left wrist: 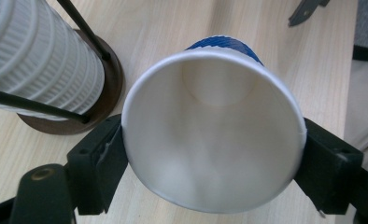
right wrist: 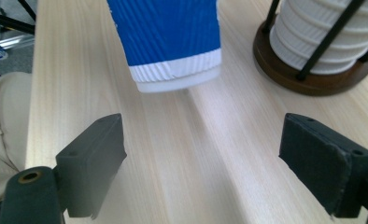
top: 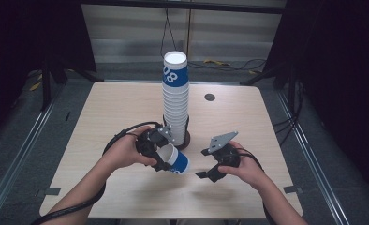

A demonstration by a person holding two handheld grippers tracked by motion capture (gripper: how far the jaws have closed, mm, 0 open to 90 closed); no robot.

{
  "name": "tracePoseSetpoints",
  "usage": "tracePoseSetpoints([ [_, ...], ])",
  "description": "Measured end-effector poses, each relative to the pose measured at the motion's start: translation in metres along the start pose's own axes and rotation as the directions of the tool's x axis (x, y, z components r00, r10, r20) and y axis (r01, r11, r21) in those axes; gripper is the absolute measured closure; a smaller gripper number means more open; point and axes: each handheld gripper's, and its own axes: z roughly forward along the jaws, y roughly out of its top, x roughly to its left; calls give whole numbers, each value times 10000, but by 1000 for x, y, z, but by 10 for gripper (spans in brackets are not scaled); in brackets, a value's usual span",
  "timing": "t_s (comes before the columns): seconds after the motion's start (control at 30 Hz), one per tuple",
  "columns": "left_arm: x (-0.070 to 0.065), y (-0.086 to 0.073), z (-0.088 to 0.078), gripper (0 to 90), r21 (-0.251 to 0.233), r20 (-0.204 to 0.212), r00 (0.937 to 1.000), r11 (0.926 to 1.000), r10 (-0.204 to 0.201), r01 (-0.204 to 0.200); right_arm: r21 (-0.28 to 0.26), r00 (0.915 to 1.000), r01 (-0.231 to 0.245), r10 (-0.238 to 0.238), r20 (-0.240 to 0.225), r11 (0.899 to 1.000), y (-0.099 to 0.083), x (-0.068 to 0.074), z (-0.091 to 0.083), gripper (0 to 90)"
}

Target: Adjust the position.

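A blue-and-white ribbed paper cup (top: 179,160) lies on its side just above the table, with my left gripper (top: 164,157) shut on it near the rim. In the left gripper view the cup's open mouth (left wrist: 210,135) faces the camera and both black jaws press its sides, the left gripper (left wrist: 213,156) spanning it. My right gripper (top: 204,163) stands open a little to the cup's right, nothing between its jaws. In the right gripper view the cup's base (right wrist: 170,42) hangs ahead of the open right gripper (right wrist: 203,154), apart from it.
A tall stack of white cups (top: 175,103) in a black wire holder on a round brown base (right wrist: 308,77) stands mid-table, close behind the left gripper. A small dark round fitting (top: 210,97) sits on the wooden table (top: 121,108). Dark curtains flank the table.
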Motion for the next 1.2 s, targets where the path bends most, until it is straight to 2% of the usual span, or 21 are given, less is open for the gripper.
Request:
tracePoseSetpoints([
  [0.03, -2, 0, 1, 191, 173, -65, 10000, 9998, -39, 41, 58, 10000, -69, 69, 27, 10000, -1, 0, 0, 136],
  [0.1, -1, 1, 2, 190, 499, -142, 9997, 9986, 196, -189, 90, 9999, -132, 132, 65, 9999, -2, -1, 0, 137],
  [0.27, -2, 0, 5, 188, 570, -177, 9998, 9983, 103, -93, 206, 9998, -186, 184, 104, 9996, -3, -1, -1, 136],
  [0.33, -2, 1, 6, 188, 827, -195, 9993, 9961, 325, -308, 295, 9999, -136, 133, 105, 9995, -3, -2, -2, 136],
  [0.43, -2, 1, 7, 186, 952, -176, 9995, 9951, 275, -257, 317, 9999, -128, 125, 115, 9994, -3, -2, -2, 136],
  [0.5, -4, 1, 9, 186, 1078, -306, 9992, 9939, 259, -224, 348, 9999, -91, 86, 128, 9994, -3, -2, -2, 137],
  [0.57, -3, 1, 9, 185, 1302, -264, 9986, 9906, 460, -422, 364, 9999, -55, 50, 131, 9993, -4, -2, -1, 136],
  [0.63, -3, 1, 10, 185, 1233, -302, 9990, 9920, 320, -280, 379, 9999, -88, 84, 120, 9992, -5, -2, -1, 137],
  [0.87, -4, 3, 11, 181, 1548, -395, 9982, 9872, 440, -374, 386, 9999, -111, 107, 113, 9992, -6, -2, 1, 137],
  [0.9, -3, 3, 11, 180, 1665, -395, 9975, 9847, 579, -506, 387, 9998, -141, 136, 128, 9992, -6, -2, 0, 136],
  [0.93, -3, 3, 12, 179, 1696, -440, 9977, 9845, 525, -443, 377, 9999, -109, 104, 137, 9992, -6, -2, 0, 137],
  [1.0, -3, 4, 12, 178, 1970, -521, 9967, 9791, 622, -508, 374, 9998, -112, 106, 147, 9992, -5, -2, 0, 136],
  [1.03, -4, 3, 13, 178, 1916, -481, 9972, 9803, 580, -478, 372, 9998, -103, 98, 145, 9993, -5, -2, 0, 136],
  [1.07, -4, 4, 14, 177, 2113, -416, 9971, 9759, 642, -540, 376, 9999, -77, 72, 145, 9993, -6, -2, 0, 137],
  [1.2, -6, 6, 15, 174, 2245, -409, 9967, 9727, 703, -594, 408, 9998, -84, 77, 168, 9991, -7, -1, 1, 137],
])
